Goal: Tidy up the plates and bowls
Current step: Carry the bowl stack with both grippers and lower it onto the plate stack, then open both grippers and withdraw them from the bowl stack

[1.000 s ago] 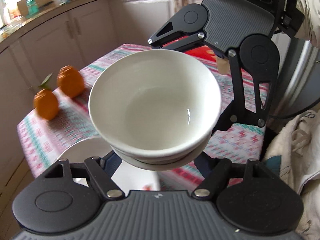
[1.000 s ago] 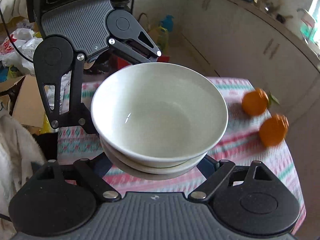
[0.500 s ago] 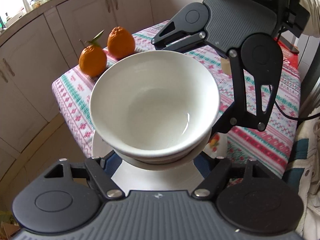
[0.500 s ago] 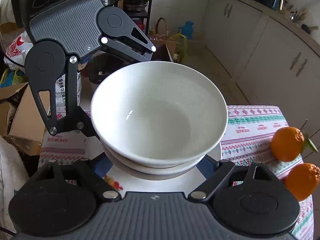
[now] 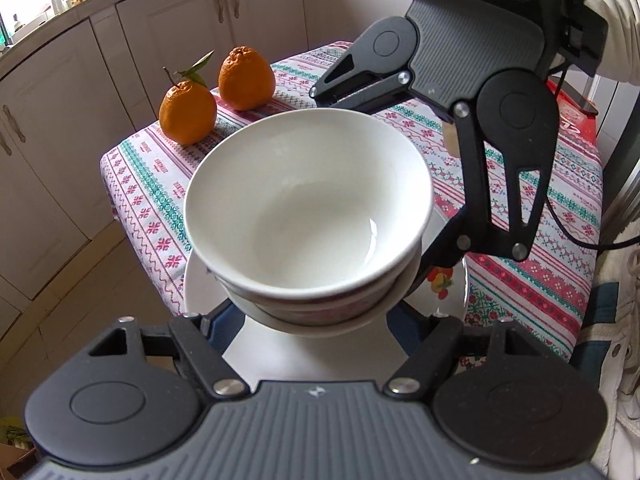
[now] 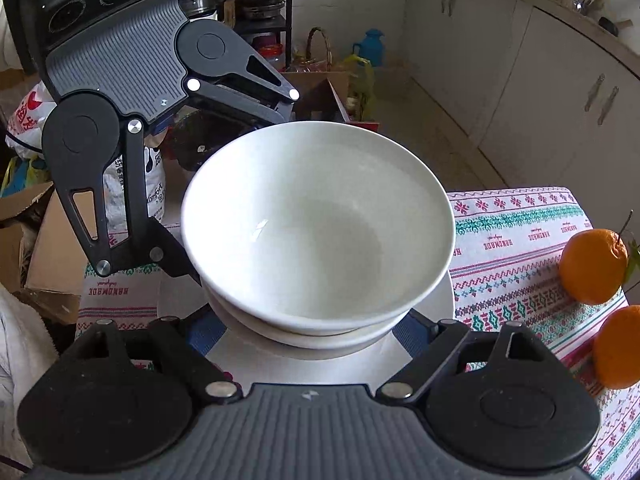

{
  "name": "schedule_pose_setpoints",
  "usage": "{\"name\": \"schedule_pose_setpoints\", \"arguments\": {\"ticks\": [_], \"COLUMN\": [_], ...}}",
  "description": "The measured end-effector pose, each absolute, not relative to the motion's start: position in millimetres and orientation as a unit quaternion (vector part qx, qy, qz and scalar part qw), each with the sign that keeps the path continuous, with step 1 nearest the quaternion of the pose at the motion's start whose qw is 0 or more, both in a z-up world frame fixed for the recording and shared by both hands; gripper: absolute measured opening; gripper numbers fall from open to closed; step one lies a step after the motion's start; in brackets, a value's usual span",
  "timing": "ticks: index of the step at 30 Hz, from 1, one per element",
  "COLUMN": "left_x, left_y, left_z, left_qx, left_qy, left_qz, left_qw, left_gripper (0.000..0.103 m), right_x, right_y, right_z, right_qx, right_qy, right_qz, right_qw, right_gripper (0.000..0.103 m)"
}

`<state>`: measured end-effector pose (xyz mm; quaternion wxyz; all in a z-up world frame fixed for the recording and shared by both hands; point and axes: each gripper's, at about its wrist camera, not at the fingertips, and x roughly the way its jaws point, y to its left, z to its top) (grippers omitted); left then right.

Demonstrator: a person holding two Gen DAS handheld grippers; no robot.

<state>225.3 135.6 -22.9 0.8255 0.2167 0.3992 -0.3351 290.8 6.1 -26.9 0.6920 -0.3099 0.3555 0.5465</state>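
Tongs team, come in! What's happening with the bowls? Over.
Left tongs and right tongs both clamped on the stacked white bowls. Stack hovering over a white plate at the table edge. Two oranges well clear.

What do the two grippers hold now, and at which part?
Both hold the stack of white bowls from opposite sides, low on its outer wall.

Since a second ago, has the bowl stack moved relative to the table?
Yes. The bowl stack has travelled toward the white plate near the table edge, away from the oranges, and now sits over that plate.
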Motion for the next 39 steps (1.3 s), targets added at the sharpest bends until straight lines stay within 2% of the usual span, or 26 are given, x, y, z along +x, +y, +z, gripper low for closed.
{"name": "schedule_pose_setpoints", "arguments": {"ticks": [4,7,9,18,25,29,35,39], "left_x": [222.0,216.4,210.9,158.3,96.8,70.0,39.1,29.0], "left_y": [135.4,133.8,133.2,130.1,117.8,102.1,96.6,82.5], "left_z": [-23.6,-23.6,-21.6,-13.6,-4.3,3.8,25.2,34.2], "left_qx": [0.223,0.228,0.225,0.224,0.108,0.077,-0.020,-0.017], "left_qy": [0.393,0.385,0.381,0.338,0.286,0.285,0.291,0.281], "left_qz": [-0.333,-0.323,-0.317,-0.242,-0.115,-0.015,0.040,0.050], "left_qw": [0.828,0.834,0.839,0.881,0.945,0.955,0.956,0.958], "left_gripper": [0.078,0.083,0.090,0.098,0.101,0.101,0.101,0.101], "right_x": [292.2,293.8,292.2,259.3,215.4,184.4,131.0,109.7], "right_y": [5.8,2.1,-0.4,-26.3,-54.5,-71.5,-89.3,-90.7], "right_z": [-27.3,-25.7,-24.0,-13.7,-6.6,-1.5,18.4,31.5], "right_qx": [-0.306,-0.286,-0.281,-0.271,-0.234,-0.190,-0.122,-0.103], "right_qy": [0.358,0.362,0.362,0.376,0.394,0.389,0.348,0.321], "right_qz": [0.544,0.547,0.545,0.472,0.309,0.229,0.164,0.155], "right_qw": [0.694,0.698,0.702,0.750,0.834,0.872,0.915,0.929], "right_gripper": [0.092,0.103,0.103,0.103,0.103,0.103,0.103,0.103]}}
